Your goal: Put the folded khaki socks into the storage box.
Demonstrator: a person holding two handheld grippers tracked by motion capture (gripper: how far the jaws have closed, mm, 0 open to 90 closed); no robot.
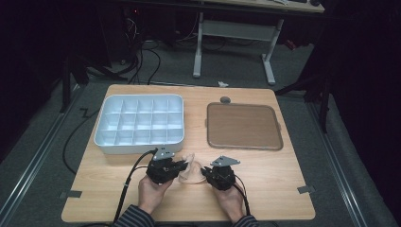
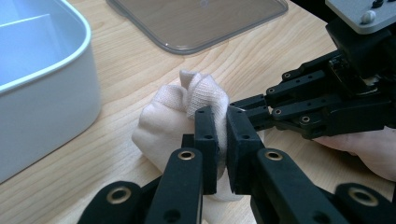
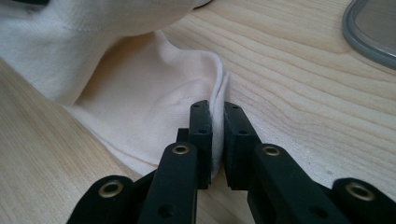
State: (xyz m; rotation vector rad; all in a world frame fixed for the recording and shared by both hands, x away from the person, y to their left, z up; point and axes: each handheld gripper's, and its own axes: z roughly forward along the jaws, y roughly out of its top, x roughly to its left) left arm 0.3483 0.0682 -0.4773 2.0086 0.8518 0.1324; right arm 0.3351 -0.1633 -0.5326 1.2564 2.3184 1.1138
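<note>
High view: a person's two hands hold two black two-jaw grippers low on one light wooden table point(image 1: 265, 189), with one cream knitted cloth point(image 1: 190, 171) lying between them near the front edge. Left gripper point(image 1: 182, 166) has its jaws clenched on a bunched fold of the cloth, as the left gripper view shows; right gripper point(image 1: 204, 172) has its jaws pinched on the cloth's thin edge, seen in the right gripper view. Behind stand one white plastic tray point(image 1: 105, 142) of fifteen compartments and, to its right, one flat brown-tinted clear lid point(image 1: 244, 126), well apart from the cloth
</note>
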